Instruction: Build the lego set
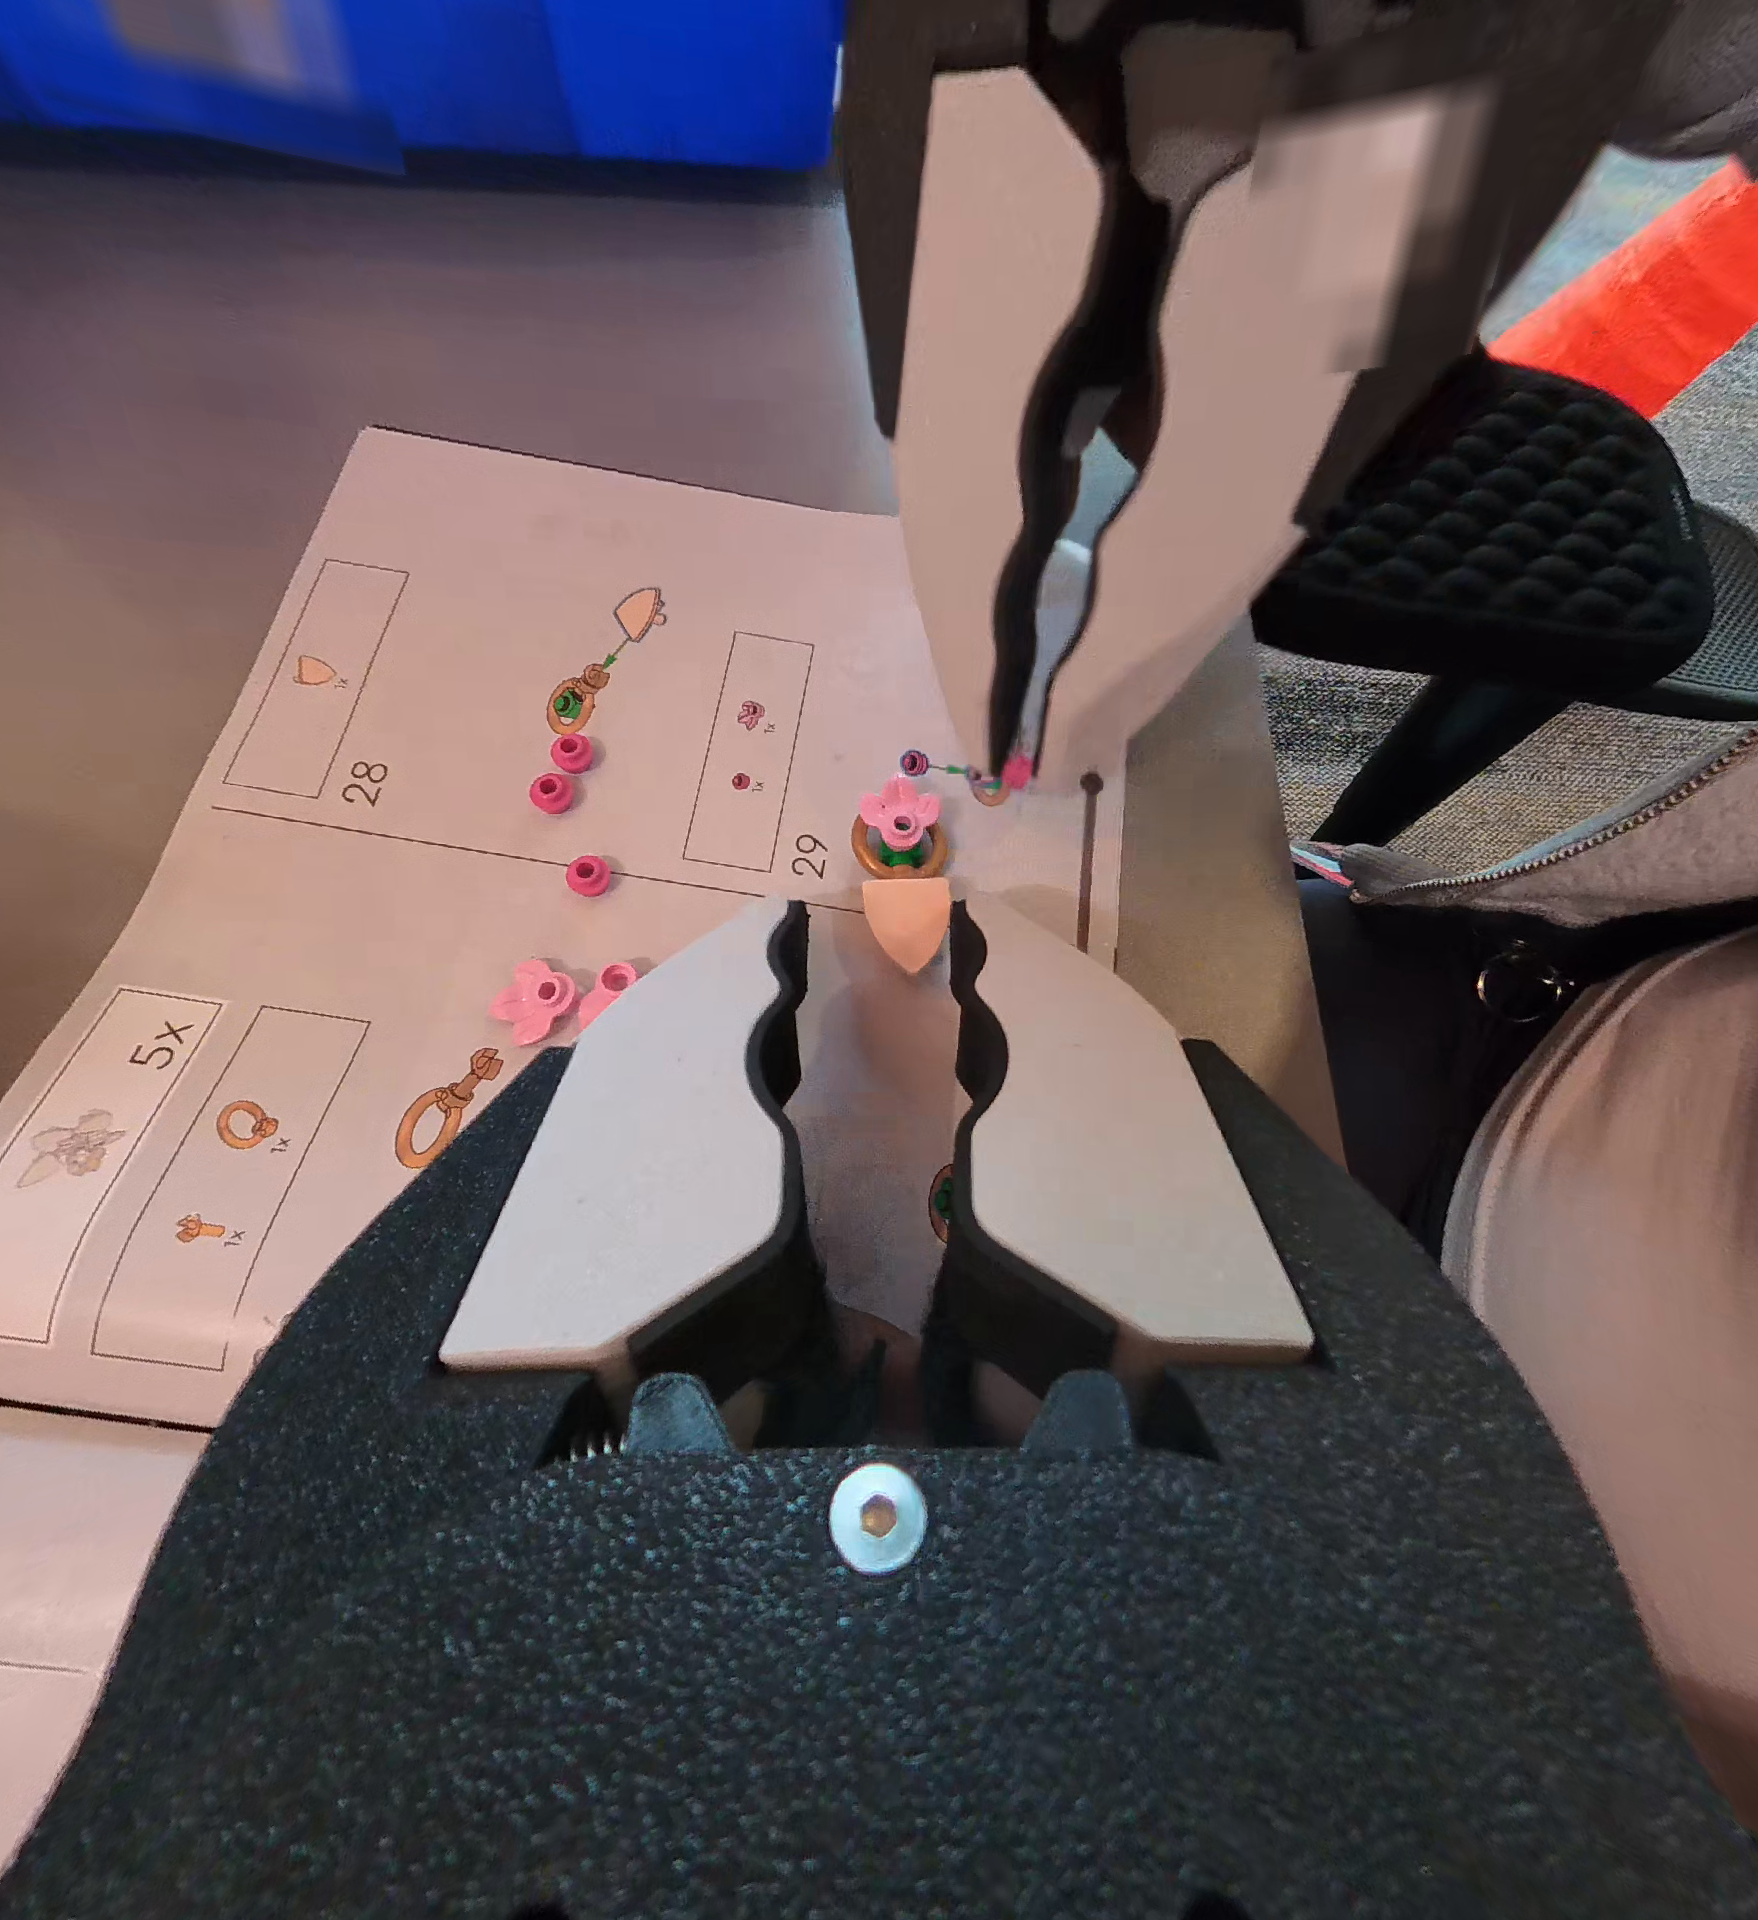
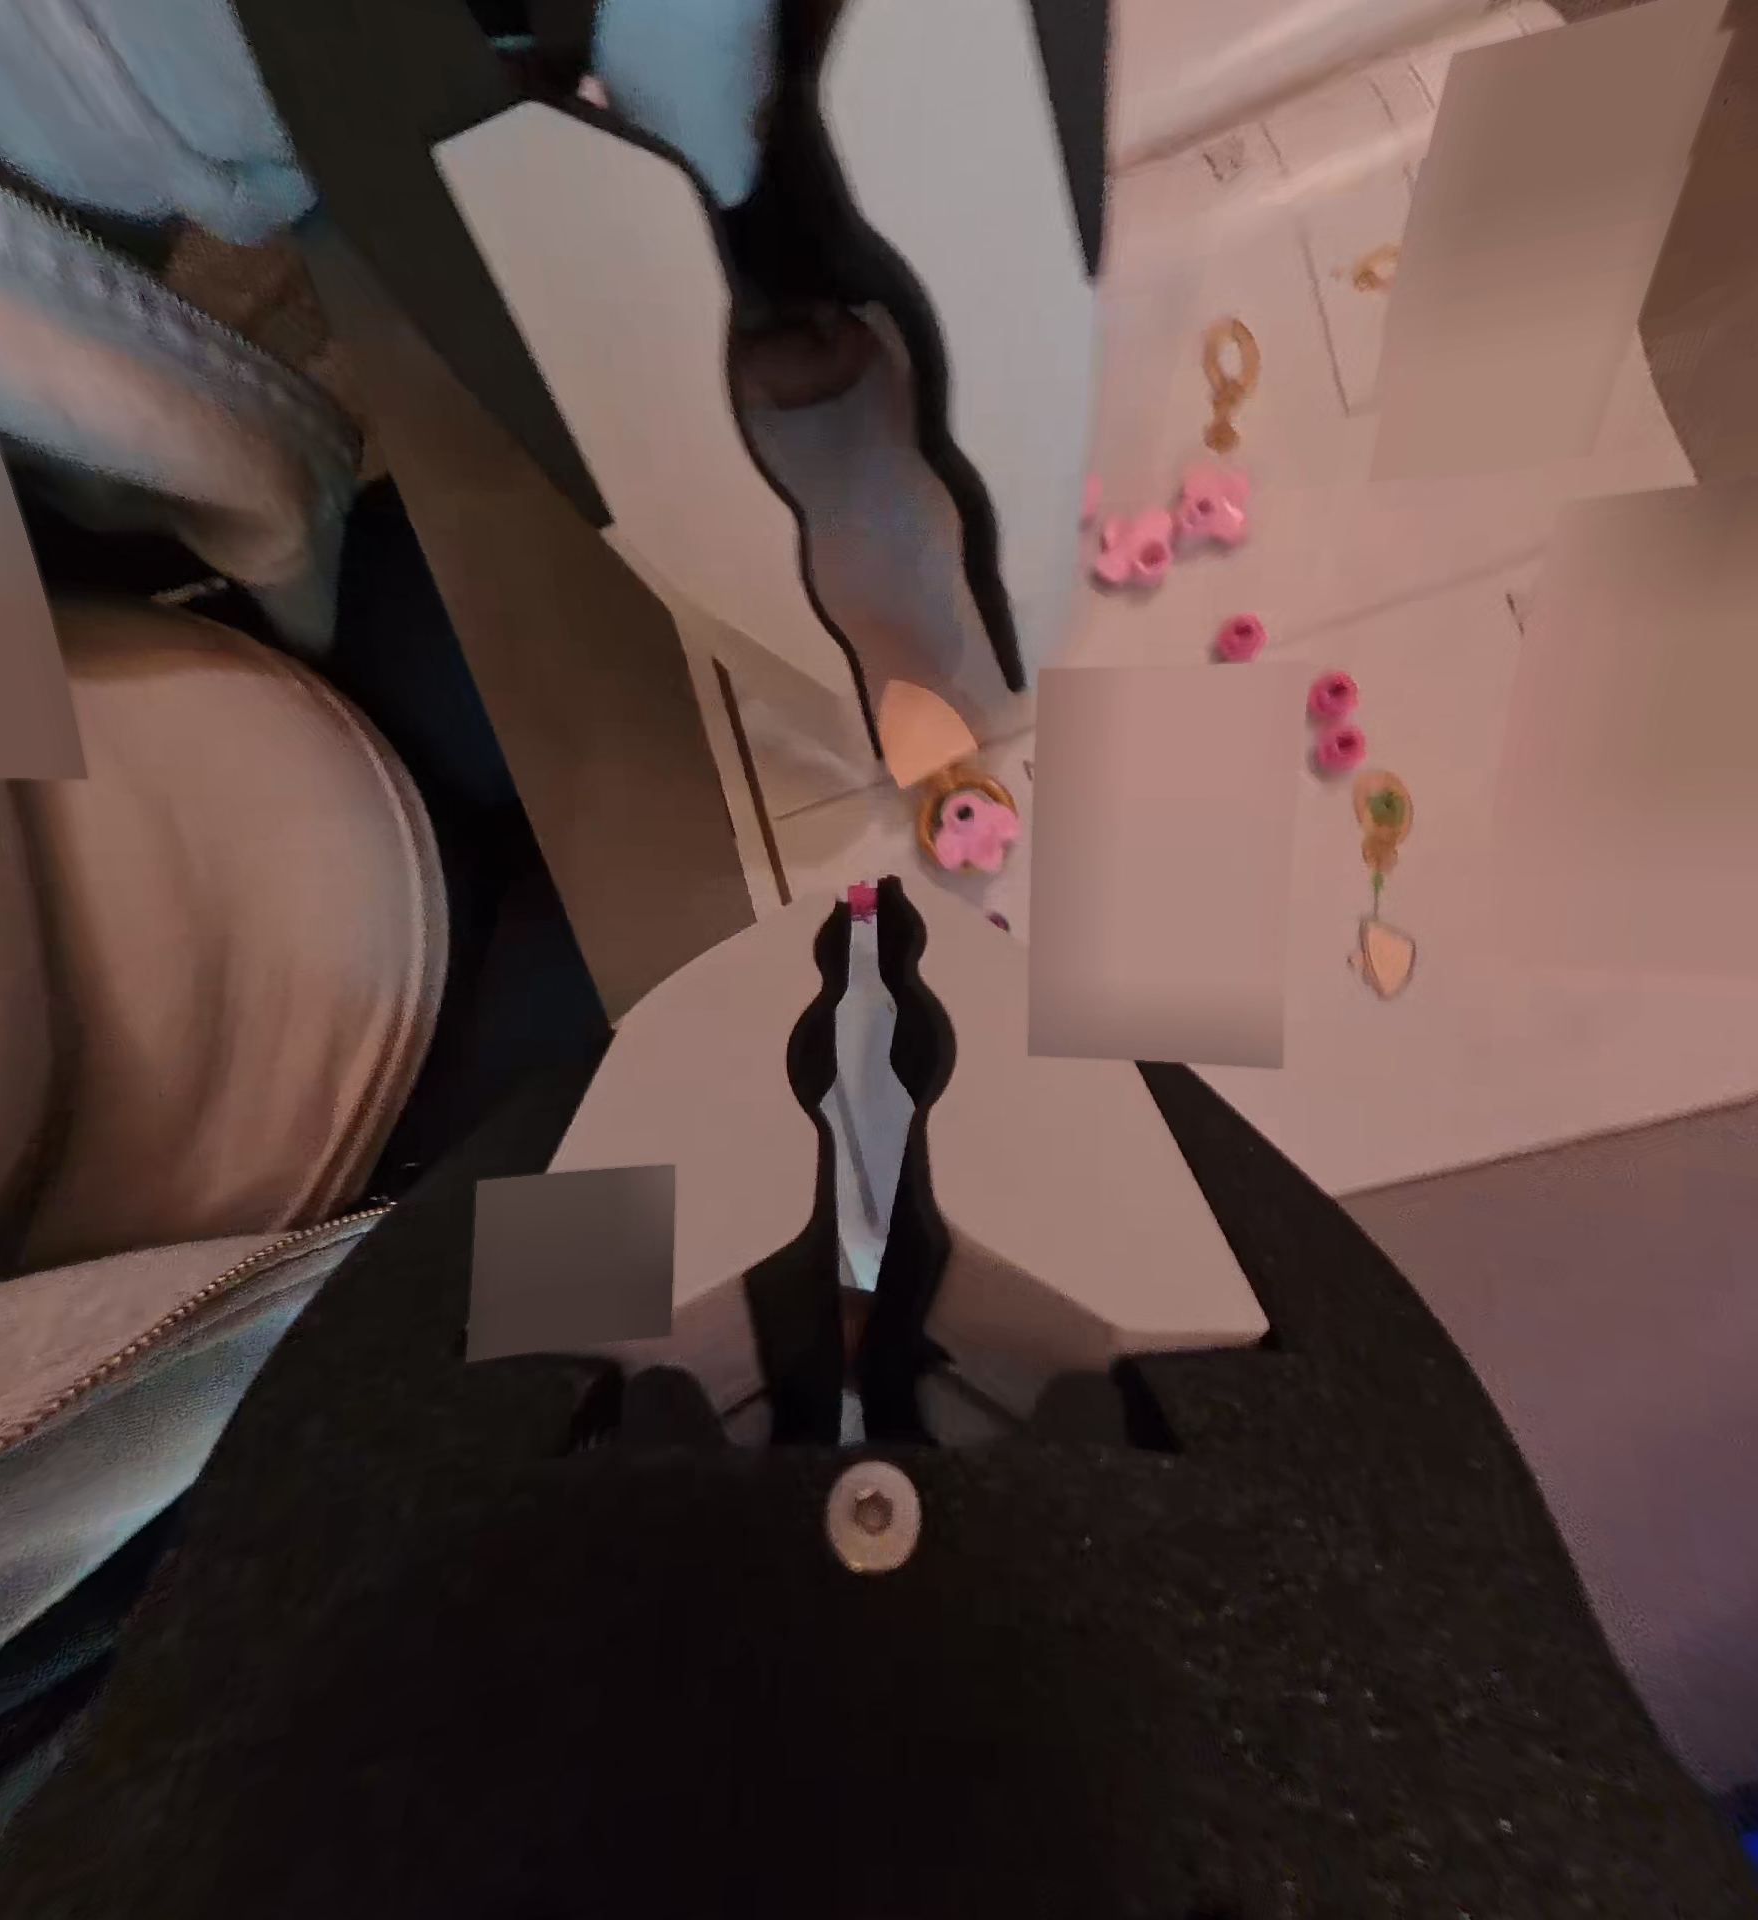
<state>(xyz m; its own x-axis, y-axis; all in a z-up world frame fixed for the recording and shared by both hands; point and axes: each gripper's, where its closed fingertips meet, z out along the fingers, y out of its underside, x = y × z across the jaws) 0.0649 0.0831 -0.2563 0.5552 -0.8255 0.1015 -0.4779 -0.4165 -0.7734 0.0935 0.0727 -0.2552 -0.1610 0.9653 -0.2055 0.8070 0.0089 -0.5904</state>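
the right gripper (image 2: 862, 900) is pinched closed on a tiny dark pink round stud (image 2: 861, 900), its fingertips just beyond the small assembly of a gold ring, green piece and pale pink flower (image 1: 900, 831) that lies on the printed white instruction sheet (image 1: 459, 914). the left gripper (image 1: 880, 940) has its jaws apart, and the peach shield-shaped piece (image 1: 908, 920) joined to that assembly sits between the tips against the right-hand pad, though whether both pads press on it cannot be told. to the left of the assembly, three loose dark pink round studs (image 1: 587, 875) and two loose pale pink flower pieces (image 1: 534, 1000) rest on the same sheet, well apart from either gripper.
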